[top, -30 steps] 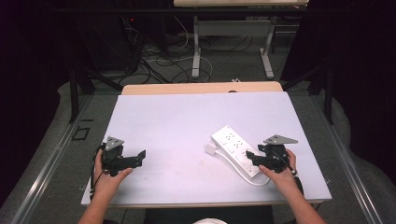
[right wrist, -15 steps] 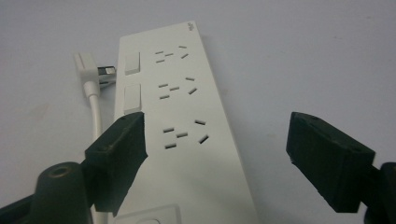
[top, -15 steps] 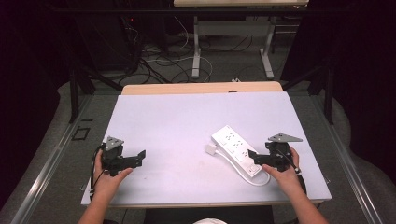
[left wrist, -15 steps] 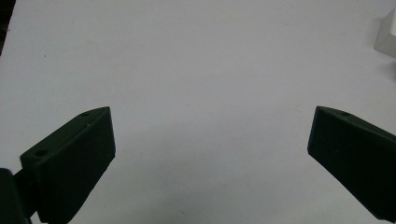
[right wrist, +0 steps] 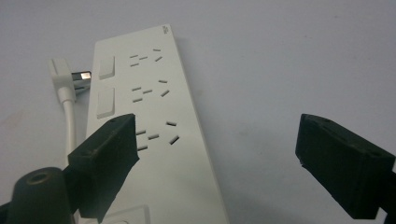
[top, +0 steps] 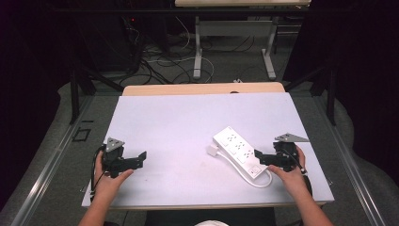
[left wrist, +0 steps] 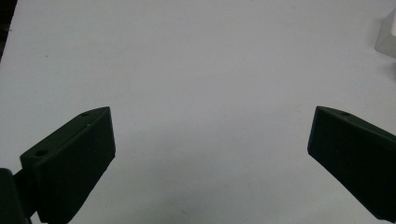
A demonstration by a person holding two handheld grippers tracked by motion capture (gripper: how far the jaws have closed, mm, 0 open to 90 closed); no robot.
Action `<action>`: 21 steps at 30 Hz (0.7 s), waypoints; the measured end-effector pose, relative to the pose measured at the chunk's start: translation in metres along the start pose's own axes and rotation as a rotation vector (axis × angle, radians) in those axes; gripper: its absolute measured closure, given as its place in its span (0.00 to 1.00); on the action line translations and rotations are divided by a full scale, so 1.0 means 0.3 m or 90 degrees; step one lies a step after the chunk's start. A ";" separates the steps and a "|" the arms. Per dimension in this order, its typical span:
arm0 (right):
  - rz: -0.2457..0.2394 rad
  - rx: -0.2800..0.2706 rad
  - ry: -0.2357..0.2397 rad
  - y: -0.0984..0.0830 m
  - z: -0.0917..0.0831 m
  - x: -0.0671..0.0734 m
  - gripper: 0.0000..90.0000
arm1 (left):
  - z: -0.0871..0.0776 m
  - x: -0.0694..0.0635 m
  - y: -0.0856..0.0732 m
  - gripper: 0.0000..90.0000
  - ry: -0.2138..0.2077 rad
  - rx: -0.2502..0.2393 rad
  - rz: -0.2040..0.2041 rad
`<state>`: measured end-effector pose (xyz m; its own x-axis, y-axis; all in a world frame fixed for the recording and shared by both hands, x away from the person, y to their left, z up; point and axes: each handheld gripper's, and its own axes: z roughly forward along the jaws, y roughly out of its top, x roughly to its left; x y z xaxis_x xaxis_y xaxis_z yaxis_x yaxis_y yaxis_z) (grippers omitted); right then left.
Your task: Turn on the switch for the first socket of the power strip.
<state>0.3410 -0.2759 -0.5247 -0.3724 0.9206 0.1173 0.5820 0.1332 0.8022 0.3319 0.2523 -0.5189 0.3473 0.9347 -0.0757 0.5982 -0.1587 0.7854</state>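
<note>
Lying flat near the desk's right front corner: white plastic power strip (top: pixel 236 150) with its cord. Right gripper (top: pixel 258 157), jaws just opened wide, nothing pinched, should straddle its width squarely. Left gripper (top: pixel 141 157): open, idle.

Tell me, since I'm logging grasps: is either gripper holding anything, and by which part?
Nothing is held. The right gripper has just been opening, jaws wide above the power strip; the left gripper is open over bare table.

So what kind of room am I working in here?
Likely a lab or recording workshop, not a home: a bare white table, loose cables on the floor behind it, a metal-legged desk beyond, and dark surroundings. A power strip lies on the table.
</note>
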 end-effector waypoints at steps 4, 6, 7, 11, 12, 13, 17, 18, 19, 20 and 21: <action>0.001 0.000 -0.006 0.000 0.000 -0.014 0.09 | 0.002 0.000 -0.001 0.01 0.001 -0.006 -0.002; 0.002 0.002 -0.006 0.000 -0.001 -0.018 0.08 | 0.002 0.000 -0.002 0.01 0.001 -0.005 -0.002; 0.001 0.004 -0.012 0.000 -0.002 -0.025 0.06 | 0.001 0.001 -0.001 0.01 0.001 -0.003 -0.002; 0.008 0.003 -0.024 0.000 -0.007 -0.047 0.05 | 0.000 0.003 -0.001 0.01 -0.001 -0.001 -0.006; 0.009 0.006 -0.022 0.000 -0.008 -0.054 0.04 | 0.000 0.004 -0.001 0.01 -0.001 0.000 -0.007; 0.009 0.006 -0.022 0.000 -0.008 -0.054 0.04 | 0.000 0.004 -0.001 0.01 -0.001 0.000 -0.007; 0.026 0.010 -0.030 -0.004 -0.010 -0.079 0.01 | 0.001 0.007 -0.001 0.01 0.000 0.003 -0.006; 0.030 0.009 -0.033 -0.004 -0.011 -0.085 0.01 | 0.001 0.007 -0.001 0.01 0.001 0.003 -0.007; 0.032 0.009 -0.036 -0.004 -0.013 -0.090 0.00 | 0.000 0.007 -0.001 0.01 0.001 0.004 -0.007; 0.032 0.006 -0.037 -0.004 -0.014 -0.097 0.00 | 0.000 0.008 -0.001 0.01 0.001 0.004 -0.007; 0.041 0.008 -0.040 -0.004 -0.017 -0.099 0.00 | 0.003 0.007 -0.002 0.01 0.002 -0.001 -0.008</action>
<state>0.3476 -0.3052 -0.5263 -0.2886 0.9485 0.1307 0.6118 0.0776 0.7872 0.3328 0.2542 -0.5201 0.3371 0.9377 -0.0836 0.6012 -0.1461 0.7856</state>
